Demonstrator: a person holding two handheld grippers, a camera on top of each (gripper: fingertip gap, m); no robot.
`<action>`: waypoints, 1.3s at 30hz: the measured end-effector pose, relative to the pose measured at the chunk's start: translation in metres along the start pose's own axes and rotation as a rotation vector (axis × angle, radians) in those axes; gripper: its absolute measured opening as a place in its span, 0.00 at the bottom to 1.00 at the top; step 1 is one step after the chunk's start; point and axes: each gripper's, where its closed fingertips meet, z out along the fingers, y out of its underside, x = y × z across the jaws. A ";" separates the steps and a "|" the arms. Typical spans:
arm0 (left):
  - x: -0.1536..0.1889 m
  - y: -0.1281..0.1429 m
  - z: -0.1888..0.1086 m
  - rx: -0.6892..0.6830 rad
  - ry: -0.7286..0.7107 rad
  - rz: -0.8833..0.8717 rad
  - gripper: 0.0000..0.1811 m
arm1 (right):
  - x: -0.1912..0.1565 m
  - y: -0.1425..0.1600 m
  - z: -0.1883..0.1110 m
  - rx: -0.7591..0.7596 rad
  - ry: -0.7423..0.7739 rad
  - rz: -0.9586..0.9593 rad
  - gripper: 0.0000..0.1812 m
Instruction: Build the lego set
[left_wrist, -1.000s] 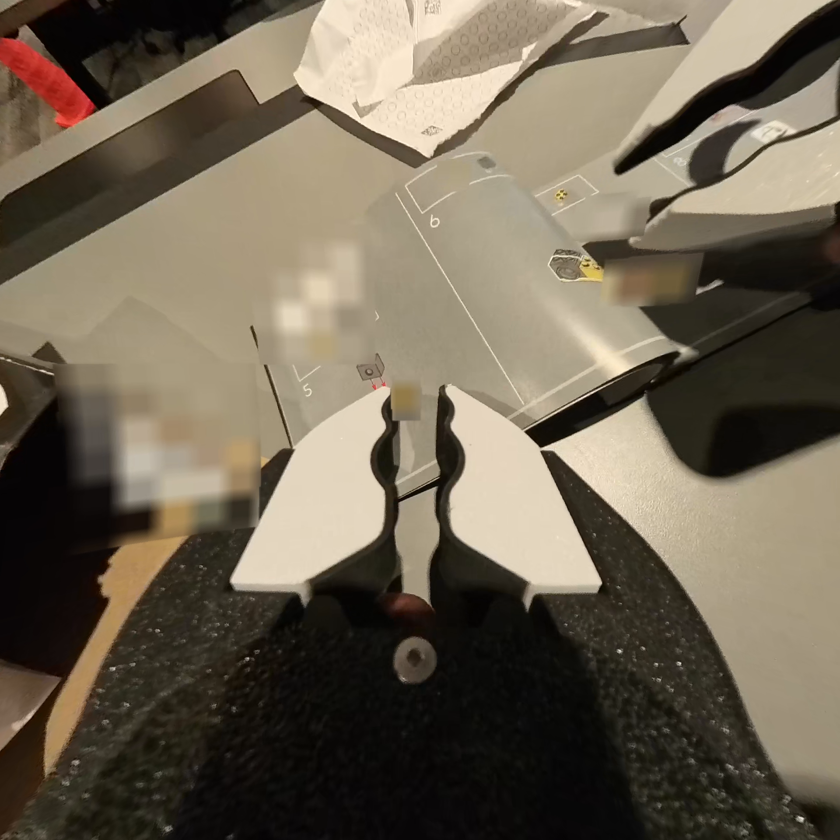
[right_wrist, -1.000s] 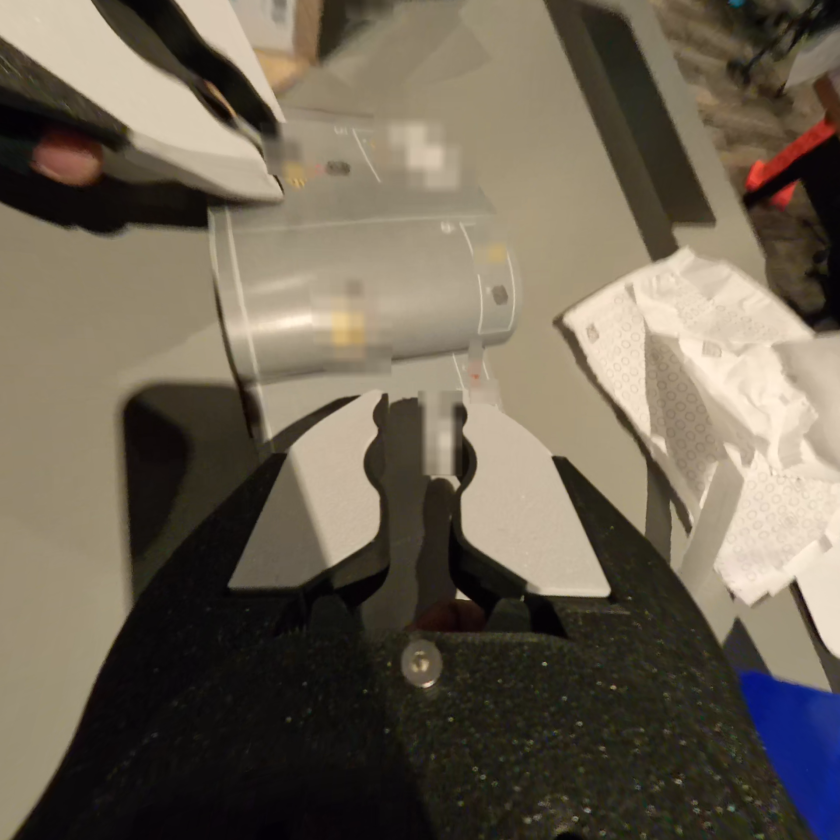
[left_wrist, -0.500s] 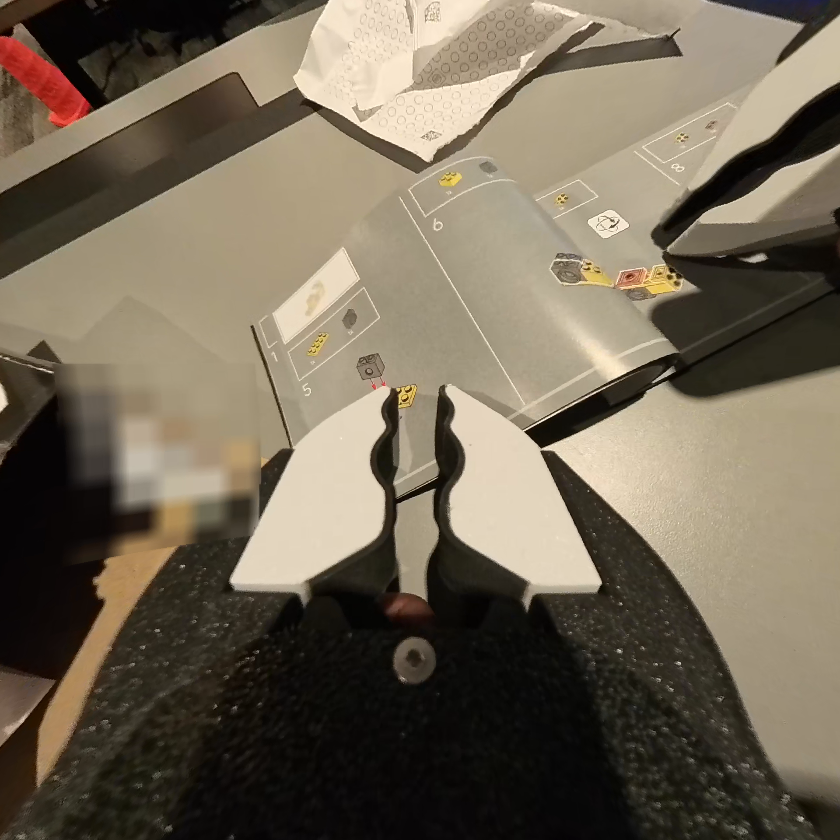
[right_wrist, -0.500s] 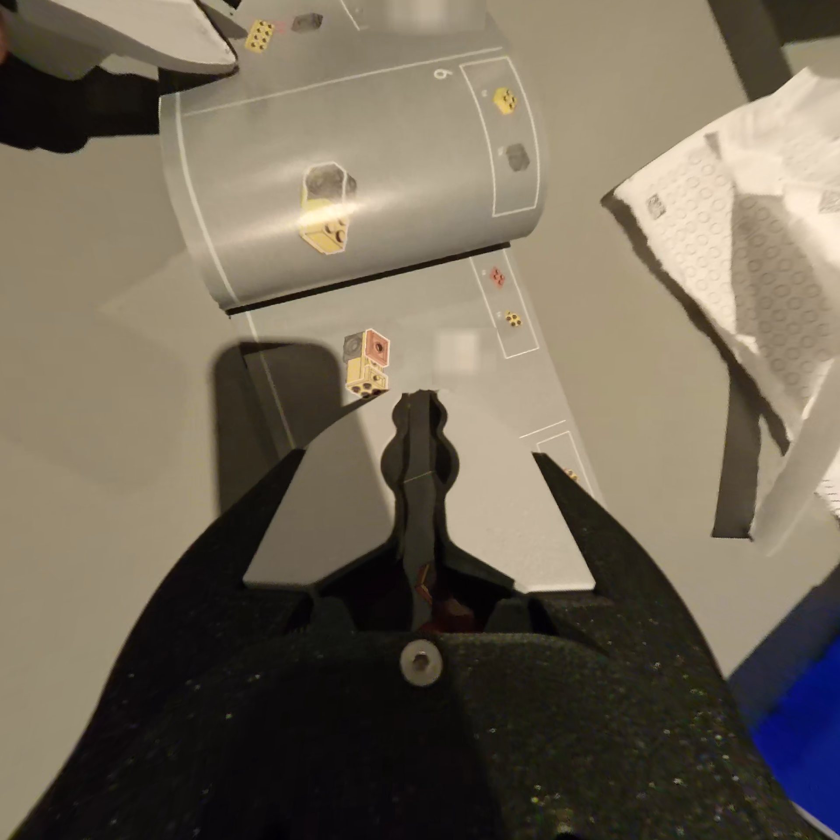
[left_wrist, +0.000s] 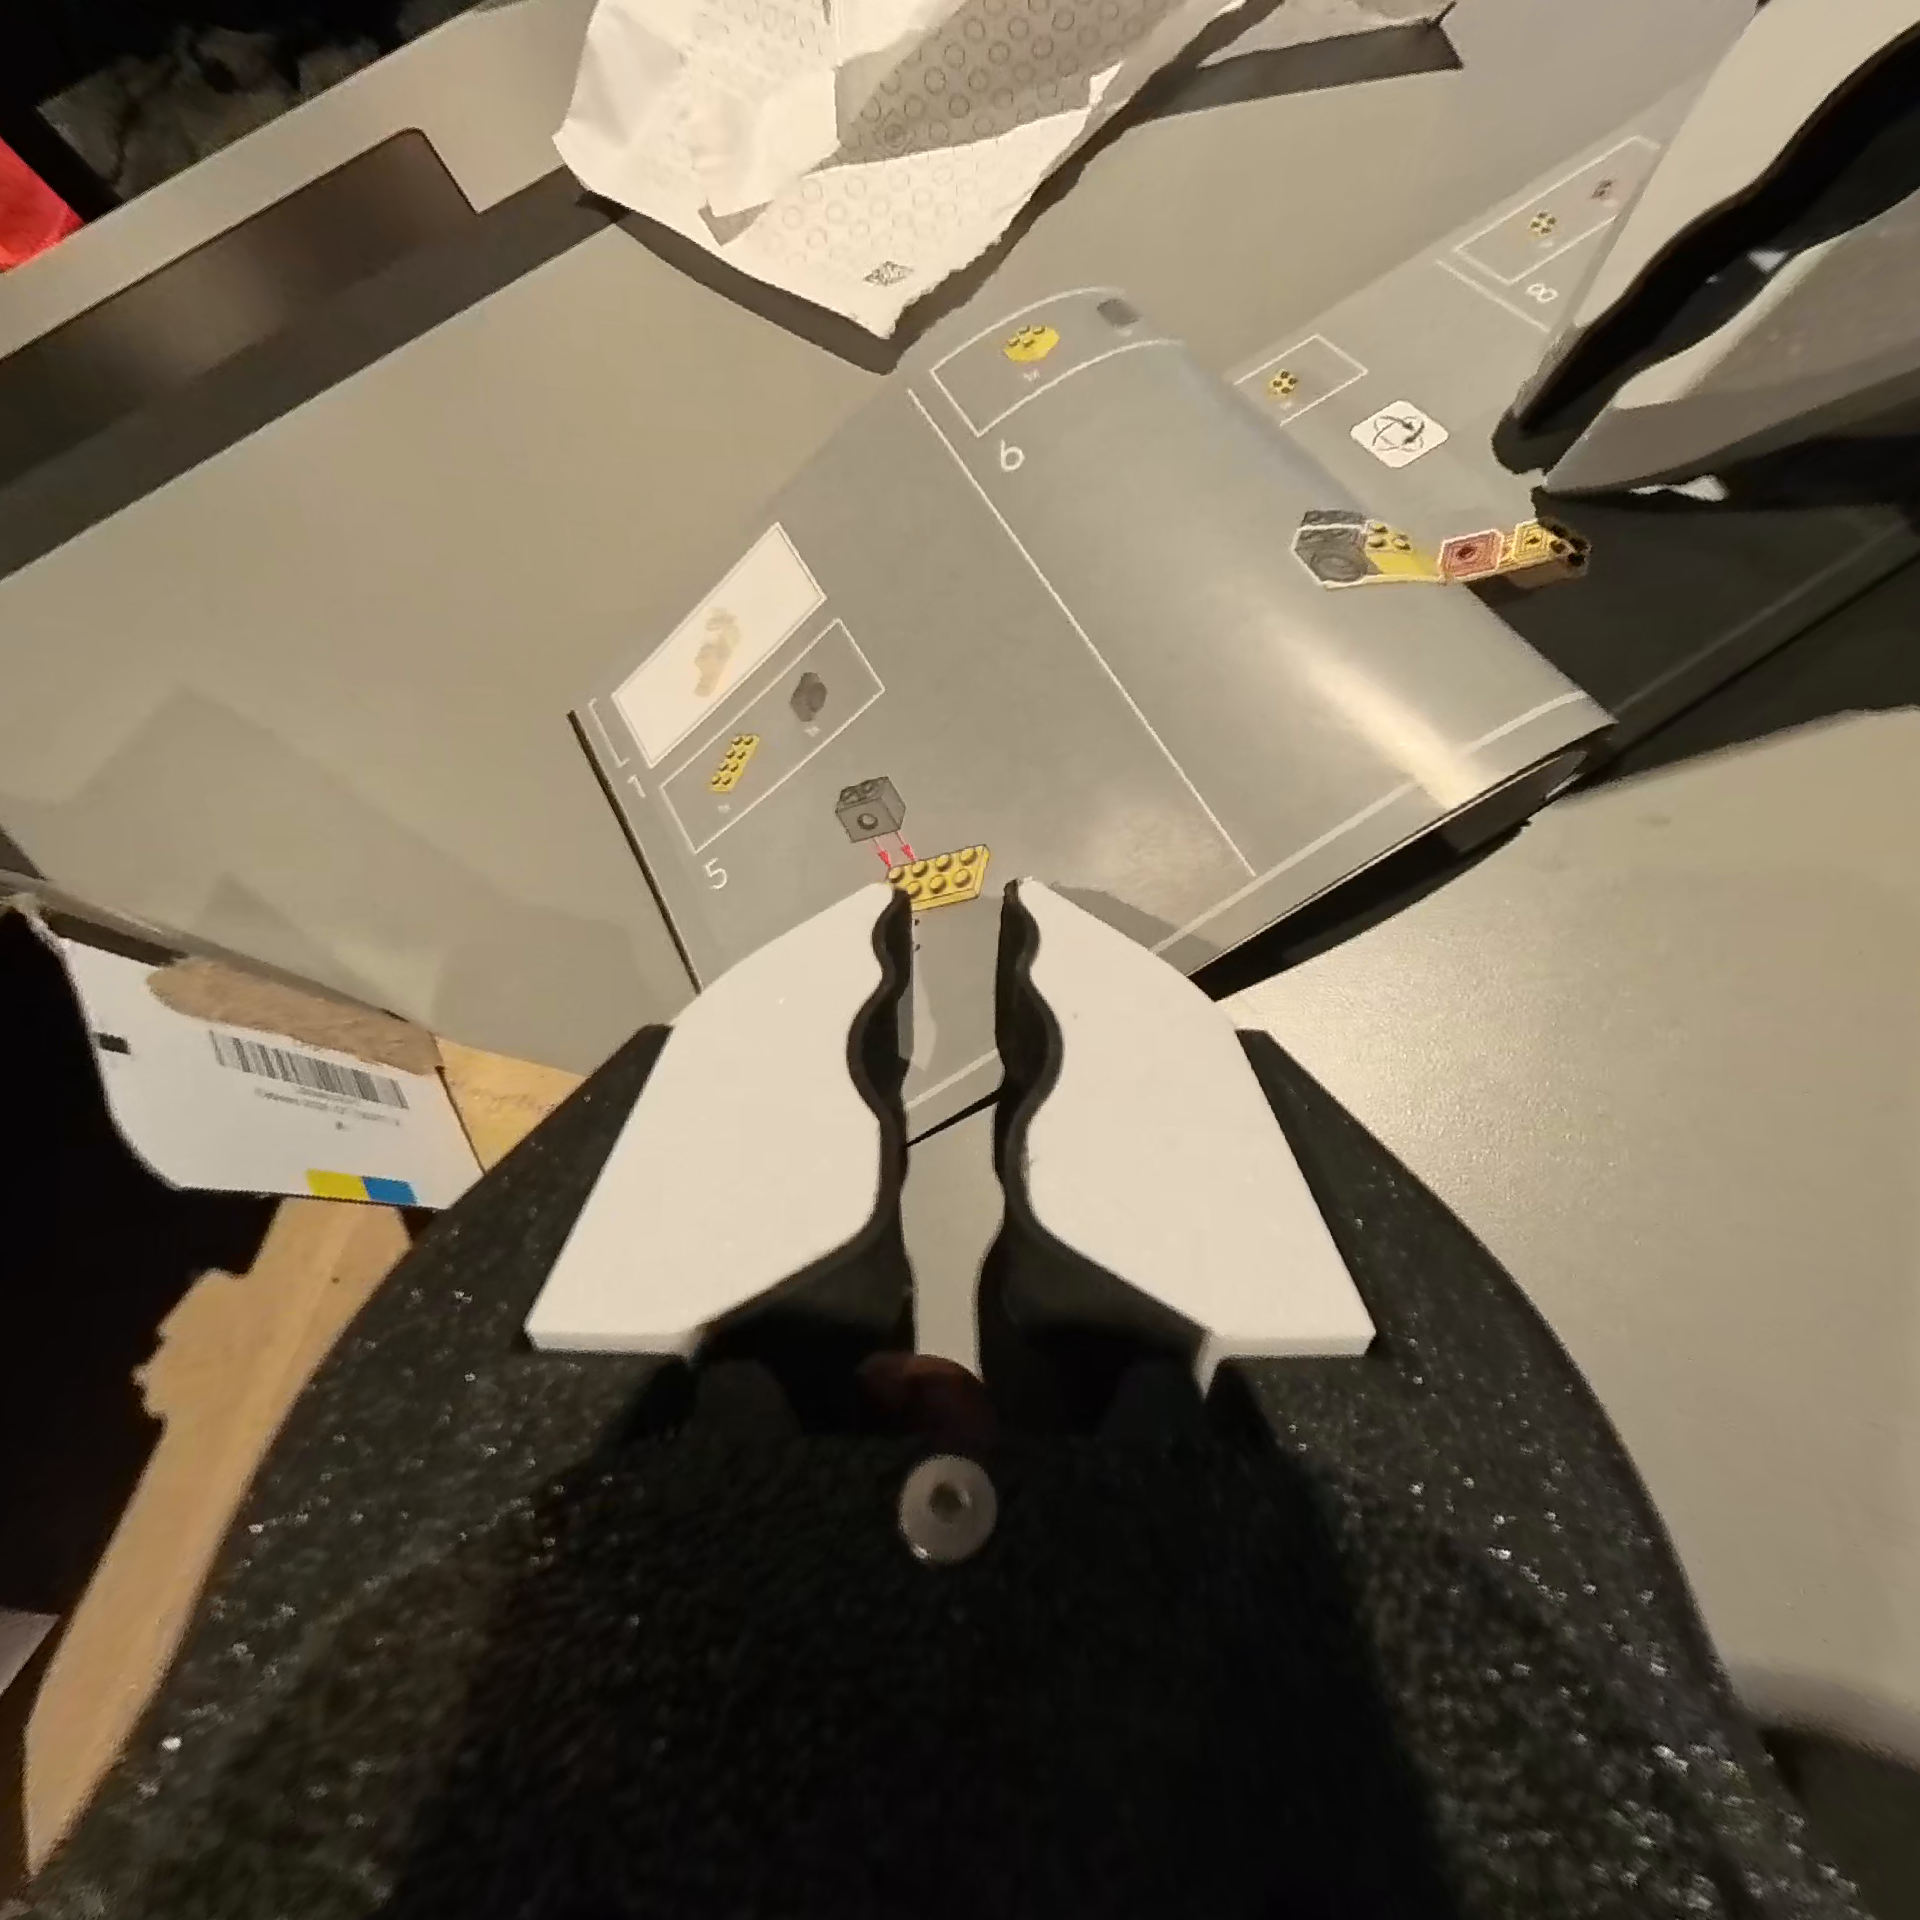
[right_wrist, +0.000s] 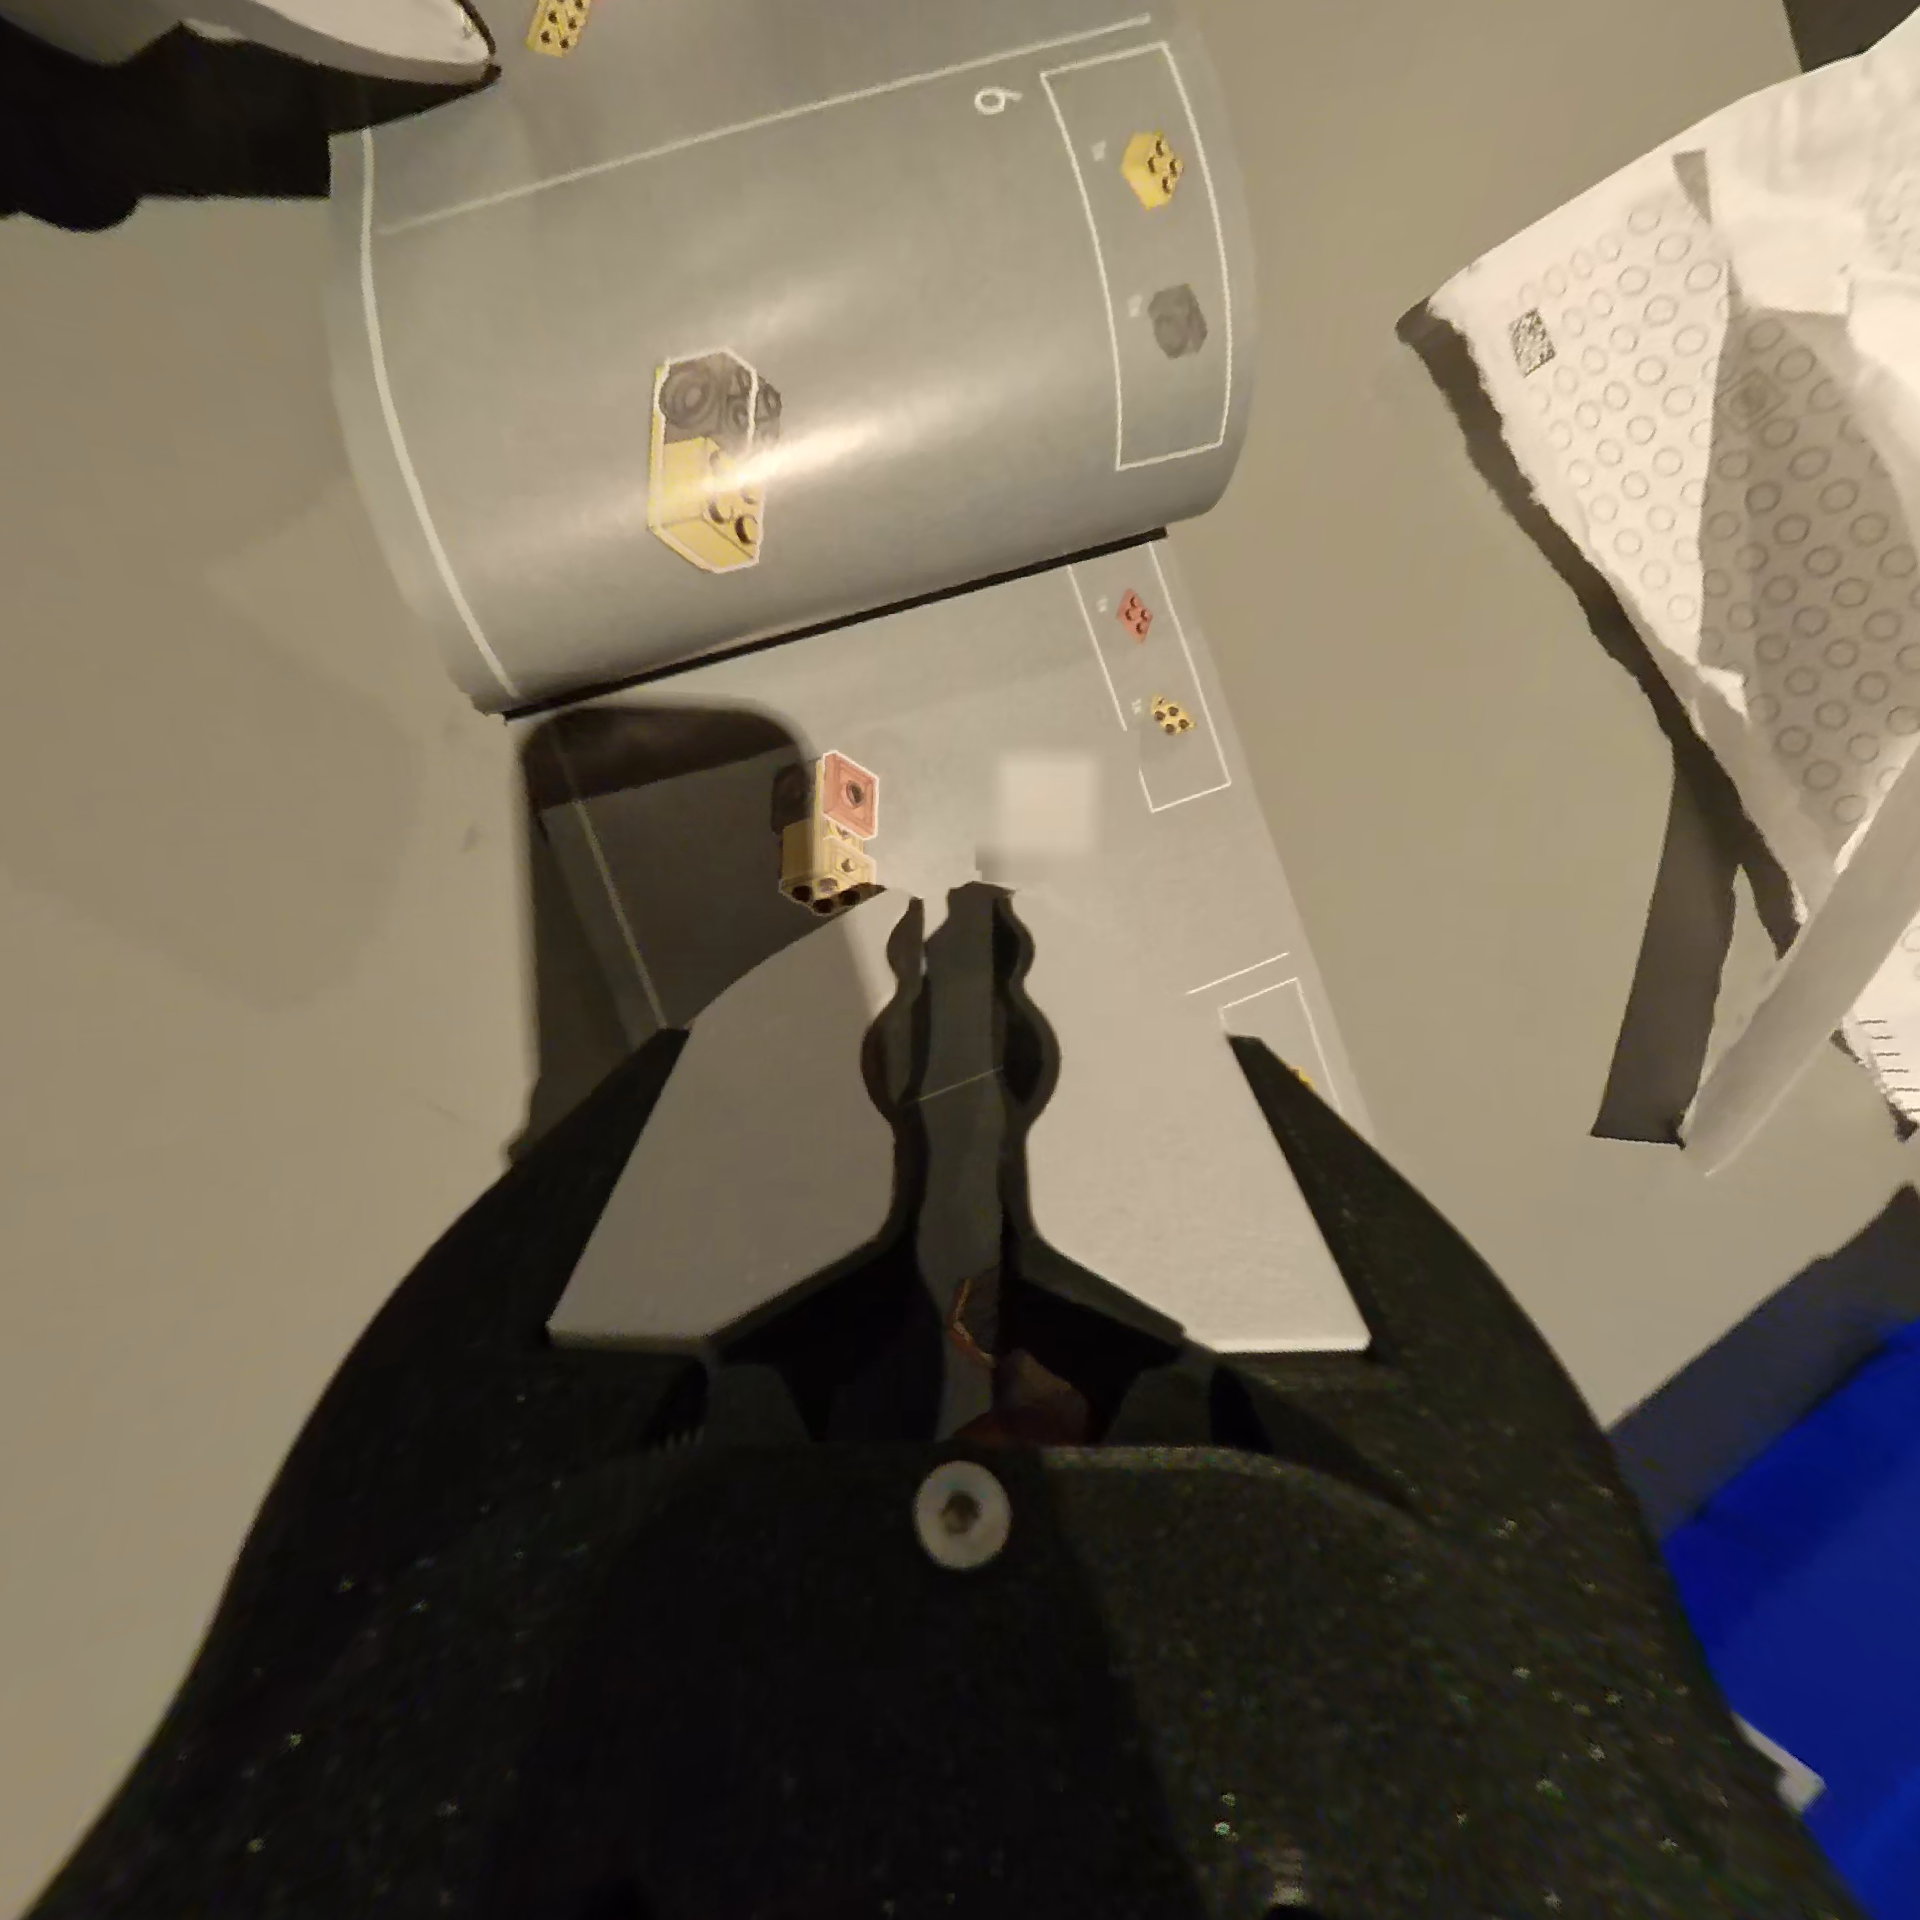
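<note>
A grey instruction booklet (left_wrist: 1091, 623) lies open on the grey table, and its pages show pictures of yellow, black and red bricks. No loose bricks are in view. My left gripper (left_wrist: 954, 894) hovers over the booklet's near edge, jaws a narrow gap apart and empty. My right gripper (right_wrist: 956, 899) is shut and empty above the booklet's flat page (right_wrist: 1143, 1039), just below the curled page (right_wrist: 790, 312). The right gripper also shows at the top right of the left wrist view (left_wrist: 1714, 343). The left gripper shows at the top left of the right wrist view (right_wrist: 312, 42).
A torn white paper bag (left_wrist: 862, 135) lies beyond the booklet, to the right in the right wrist view (right_wrist: 1714, 520). A cardboard box with a white label (left_wrist: 260, 1091) sits at the table's left edge. A blue object (right_wrist: 1818, 1507) is at the lower right. Tip to tip, the grippers are about 15 cm apart.
My right gripper has shut and drawn back from the curled page, which has dropped flatter. My left gripper has stayed in place.
</note>
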 end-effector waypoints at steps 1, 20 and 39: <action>0.000 0.000 0.000 0.000 0.000 -0.003 0.09 | 0.001 0.000 0.000 -0.004 0.010 -0.013 0.08; -0.003 0.000 0.000 -0.001 0.004 -0.031 0.09 | -0.028 -0.069 0.003 0.317 -0.211 0.123 0.13; -0.024 0.009 -0.036 0.066 -0.074 -0.058 0.14 | -0.031 -0.077 0.012 0.345 -0.200 0.148 0.12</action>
